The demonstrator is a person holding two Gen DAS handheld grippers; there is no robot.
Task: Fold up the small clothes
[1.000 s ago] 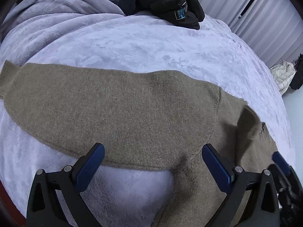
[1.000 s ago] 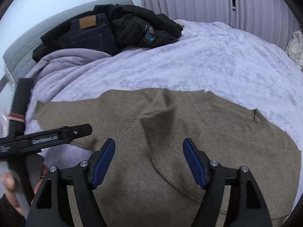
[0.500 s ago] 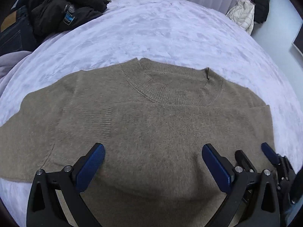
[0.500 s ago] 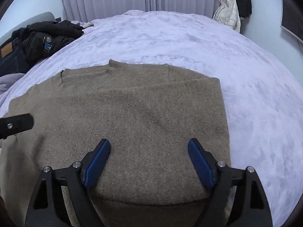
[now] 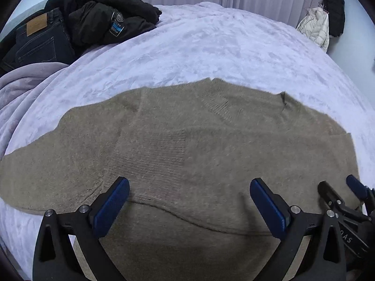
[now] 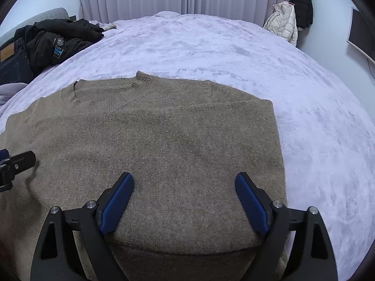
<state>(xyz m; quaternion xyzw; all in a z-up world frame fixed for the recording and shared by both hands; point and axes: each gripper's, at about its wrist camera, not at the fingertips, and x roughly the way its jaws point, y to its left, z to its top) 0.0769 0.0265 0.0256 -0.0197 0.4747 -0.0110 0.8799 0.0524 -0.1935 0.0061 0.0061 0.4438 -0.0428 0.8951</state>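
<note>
Left wrist view a second ago looked along one stretched-out sleeve; now it faces the whole tan sweater (image 5: 187, 154), lying flat on the lavender bed (image 5: 211, 46) with the collar on the far side and a sleeve folded across the chest. The left hand-held gripper (image 5: 188, 201) hangs spread wide over the knit, nothing between its blue pads. Right wrist view has swung likewise from the sweater's collar to its folded right edge, now straight. The right hand-held gripper (image 6: 185, 199) is opening its jaws above the sweater (image 6: 164, 154), pads clear of the fabric (its tip shows at the left view's lower right).

Far left lie dark jeans (image 5: 39, 42) with a tan waist patch and a black jacket (image 5: 105, 21) bearing a round badge and blue label, possibly lettered but too small to read.
</note>
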